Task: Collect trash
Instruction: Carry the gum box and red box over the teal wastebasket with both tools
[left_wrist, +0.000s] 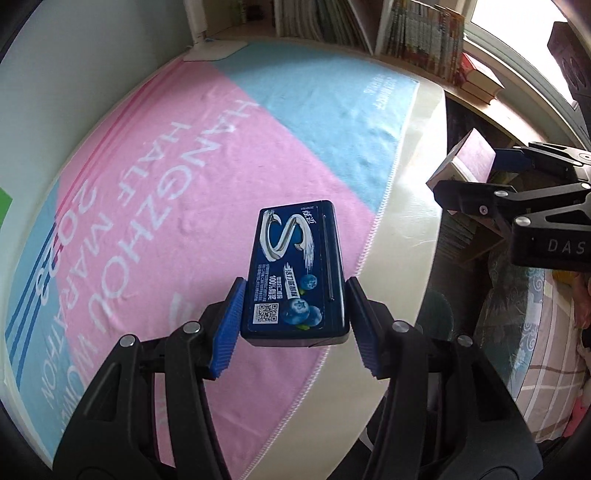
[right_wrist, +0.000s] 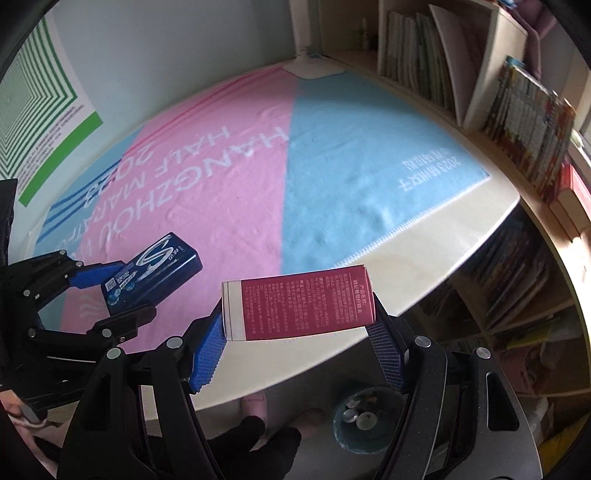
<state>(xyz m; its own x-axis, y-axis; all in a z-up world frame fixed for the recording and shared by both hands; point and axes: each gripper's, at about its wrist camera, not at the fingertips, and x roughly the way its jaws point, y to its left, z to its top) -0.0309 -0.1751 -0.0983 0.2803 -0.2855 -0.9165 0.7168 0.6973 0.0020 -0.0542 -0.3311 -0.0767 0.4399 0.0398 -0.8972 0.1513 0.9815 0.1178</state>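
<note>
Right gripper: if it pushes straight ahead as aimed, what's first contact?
Probably the towel on the table. The right gripper, shut on the maroon box, aims over the table's edge; depth is unclear.

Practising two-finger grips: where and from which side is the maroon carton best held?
Judging by the right gripper, the maroon carton is best pinched end to end, approached from its broad printed face: the two small flat ends are parallel and seat squarely against the pads.

Bookshelf (right_wrist: 517, 110) crowds the table's (right_wrist: 424, 258) far side; towel (right_wrist: 332, 166) lies bare
</note>
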